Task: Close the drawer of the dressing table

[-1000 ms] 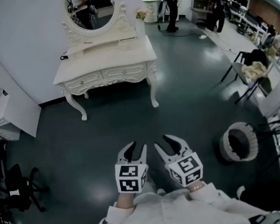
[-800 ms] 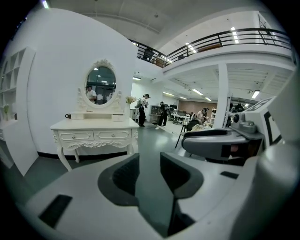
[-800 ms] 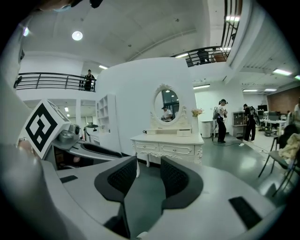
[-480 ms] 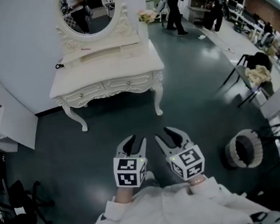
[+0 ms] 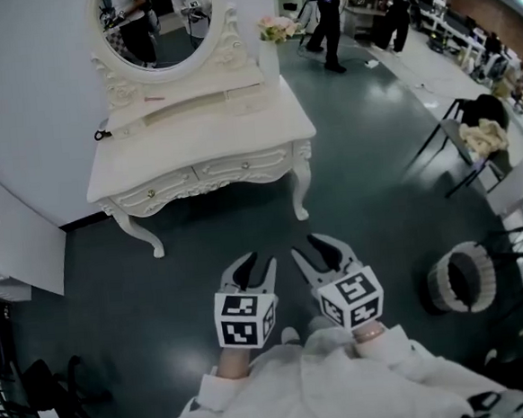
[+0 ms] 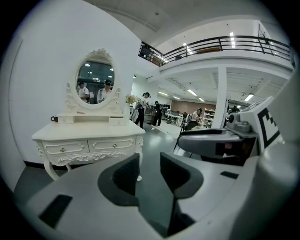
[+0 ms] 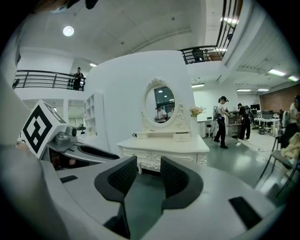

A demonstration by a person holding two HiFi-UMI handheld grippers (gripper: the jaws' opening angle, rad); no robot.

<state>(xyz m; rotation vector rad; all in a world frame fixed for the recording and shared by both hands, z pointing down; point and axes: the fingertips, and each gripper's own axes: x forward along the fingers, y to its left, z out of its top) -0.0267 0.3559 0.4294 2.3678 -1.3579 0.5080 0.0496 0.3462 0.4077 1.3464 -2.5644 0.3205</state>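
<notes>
1. White dressing table (image 5: 210, 131) stands against the wall (image 5: 28, 105), well ahead of the left gripper (image 5: 249, 266) and right gripper (image 5: 312, 252), which are side by side over the dark floor (image 5: 141, 285).
2. Left gripper view: jaws apart, nothing between; table ahead-left.
3. Right gripper view: jaws apart, empty; table straight ahead.
</notes>
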